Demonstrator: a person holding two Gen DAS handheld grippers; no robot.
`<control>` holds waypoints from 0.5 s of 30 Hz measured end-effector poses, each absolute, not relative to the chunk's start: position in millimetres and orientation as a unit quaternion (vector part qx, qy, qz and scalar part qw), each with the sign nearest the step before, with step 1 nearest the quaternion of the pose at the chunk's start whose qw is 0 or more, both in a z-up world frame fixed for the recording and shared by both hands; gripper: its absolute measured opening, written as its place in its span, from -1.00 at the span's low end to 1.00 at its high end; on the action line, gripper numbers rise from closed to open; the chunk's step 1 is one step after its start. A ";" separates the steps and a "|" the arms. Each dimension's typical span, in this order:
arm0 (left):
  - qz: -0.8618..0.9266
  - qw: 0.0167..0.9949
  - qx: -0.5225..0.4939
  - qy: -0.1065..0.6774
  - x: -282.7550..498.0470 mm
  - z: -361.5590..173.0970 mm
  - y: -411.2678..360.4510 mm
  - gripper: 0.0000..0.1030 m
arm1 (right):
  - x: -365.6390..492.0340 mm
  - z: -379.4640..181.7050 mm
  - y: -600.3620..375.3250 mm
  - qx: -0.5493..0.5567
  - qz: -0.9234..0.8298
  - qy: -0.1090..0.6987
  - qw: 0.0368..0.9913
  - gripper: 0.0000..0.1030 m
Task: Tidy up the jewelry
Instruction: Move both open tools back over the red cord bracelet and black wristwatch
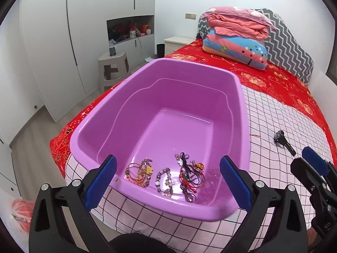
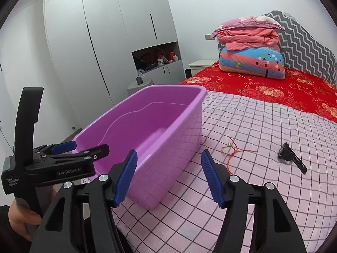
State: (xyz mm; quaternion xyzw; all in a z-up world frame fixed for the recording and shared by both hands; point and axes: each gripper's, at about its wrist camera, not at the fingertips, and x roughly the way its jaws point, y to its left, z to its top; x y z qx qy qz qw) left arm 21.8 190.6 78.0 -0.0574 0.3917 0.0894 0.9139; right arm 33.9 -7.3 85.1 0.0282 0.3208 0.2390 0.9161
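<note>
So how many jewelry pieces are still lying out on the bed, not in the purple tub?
2: a red string bracelet on the checked cloth beside the tub, and a black watch farther right. Both grippers are open and empty.

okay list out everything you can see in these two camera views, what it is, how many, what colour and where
basin: one, purple, on the checked cloth at the bed's near left corner
bracelets: a small heap, exact count unclear, gold, beaded and red-black cord, inside the basin at its near end
string bracelet: one, red and yellow cord, on the cloth right of the basin
watch: one, black, on the cloth further right
checked cloth: one, pink with dark lines, over the bed's near part
bedsheet: one, red with gold pattern
folded quilts: one stack, pink and blue, at the head of the bed
stool: one, beige, beside the bed
wardrobe: white, along the wall
left gripper: black, blue pads, open over the basin
right gripper: black, blue pads, open, empty
</note>
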 end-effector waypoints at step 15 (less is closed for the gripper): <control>0.034 0.915 -0.050 0.398 10.5 73.5 126.0 0.87 | 4.8 55.2 -104.6 0.088 0.168 0.347 0.918 0.18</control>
